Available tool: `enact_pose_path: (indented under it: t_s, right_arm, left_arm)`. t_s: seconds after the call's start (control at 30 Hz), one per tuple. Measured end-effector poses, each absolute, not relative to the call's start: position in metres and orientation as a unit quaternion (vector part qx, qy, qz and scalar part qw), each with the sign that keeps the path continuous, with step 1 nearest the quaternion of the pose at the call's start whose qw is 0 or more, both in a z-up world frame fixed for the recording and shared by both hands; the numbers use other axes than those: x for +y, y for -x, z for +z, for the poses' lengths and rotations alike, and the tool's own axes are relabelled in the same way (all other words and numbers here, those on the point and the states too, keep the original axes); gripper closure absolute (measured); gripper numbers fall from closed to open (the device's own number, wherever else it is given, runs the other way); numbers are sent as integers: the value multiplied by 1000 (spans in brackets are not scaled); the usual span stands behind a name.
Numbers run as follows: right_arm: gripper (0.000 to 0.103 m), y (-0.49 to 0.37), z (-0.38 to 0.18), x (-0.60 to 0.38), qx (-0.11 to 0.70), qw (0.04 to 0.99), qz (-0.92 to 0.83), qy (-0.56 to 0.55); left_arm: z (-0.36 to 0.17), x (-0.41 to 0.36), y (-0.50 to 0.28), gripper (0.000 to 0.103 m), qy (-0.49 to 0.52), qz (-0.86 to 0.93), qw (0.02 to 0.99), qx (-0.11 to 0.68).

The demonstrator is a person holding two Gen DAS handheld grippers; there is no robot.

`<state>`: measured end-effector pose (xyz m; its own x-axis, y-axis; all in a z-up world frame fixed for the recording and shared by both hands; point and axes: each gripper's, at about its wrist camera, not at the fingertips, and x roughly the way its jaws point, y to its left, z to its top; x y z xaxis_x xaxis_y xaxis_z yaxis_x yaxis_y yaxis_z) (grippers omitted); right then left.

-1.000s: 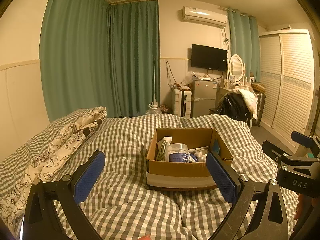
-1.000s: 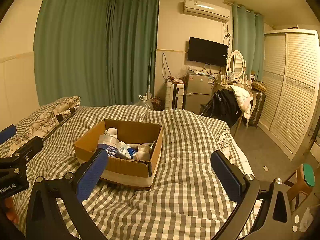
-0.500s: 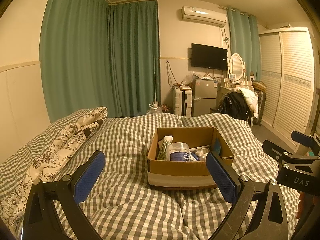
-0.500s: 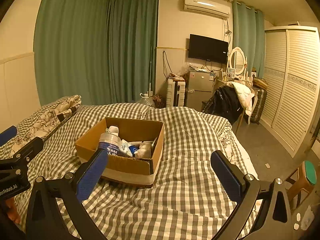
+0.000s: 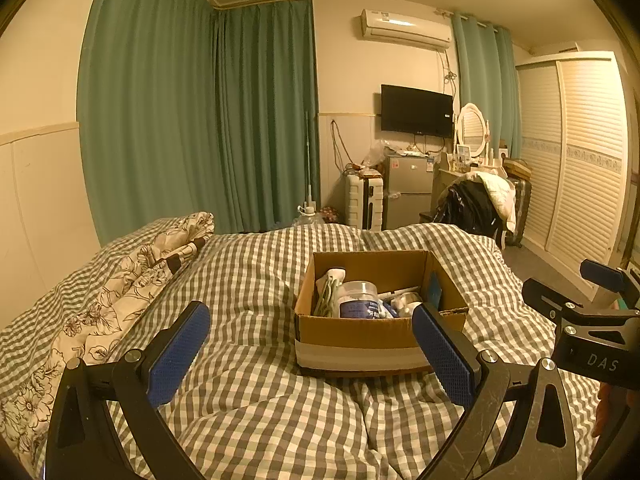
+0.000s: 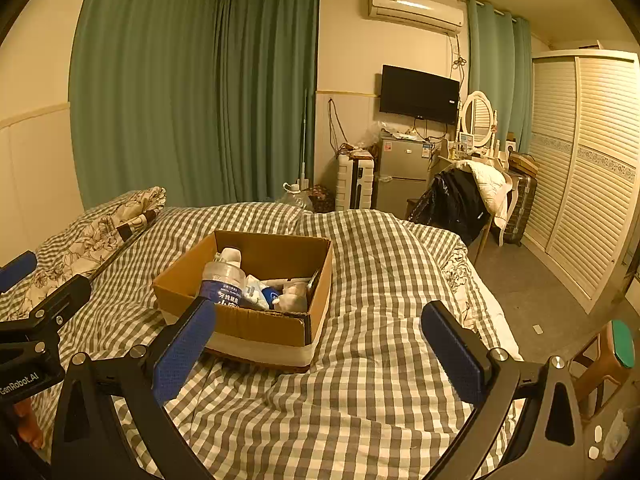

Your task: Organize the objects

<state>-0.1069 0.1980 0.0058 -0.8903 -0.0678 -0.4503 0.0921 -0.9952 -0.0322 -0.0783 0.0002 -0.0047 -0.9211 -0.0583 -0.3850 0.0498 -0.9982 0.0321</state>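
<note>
An open cardboard box [image 5: 360,338] sits on the checked bedspread [image 5: 248,272]; it also shows in the right wrist view [image 6: 256,326]. Inside are a clear bottle with a blue label [image 5: 358,302] [image 6: 222,284], a white and green packet [image 5: 328,292] and several small items. My left gripper [image 5: 310,350] is open and empty, in front of the box with its right pad near the box's right front corner. My right gripper [image 6: 320,346] is open and empty, in front and to the right of the box.
A flowered quilt [image 5: 104,304] lies along the bed's left side. Green curtains [image 5: 200,120], a suitcase, a small fridge [image 5: 408,192], a chair with clothes [image 6: 460,200] and a louvred wardrobe [image 6: 588,168] stand beyond. A stool [image 6: 608,356] is at the right.
Both views have shifted slightly; the box sits a little farther and more central. Both grippers stay open and empty.
</note>
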Motion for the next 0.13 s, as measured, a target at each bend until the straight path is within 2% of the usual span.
enact_pose_path:
  t_s: [0.13]
  right_arm:
    - [0,107,5,197,27,41,-972,-232]
  left_arm:
    - [-7,0,78,0,-197,-980,27,-12]
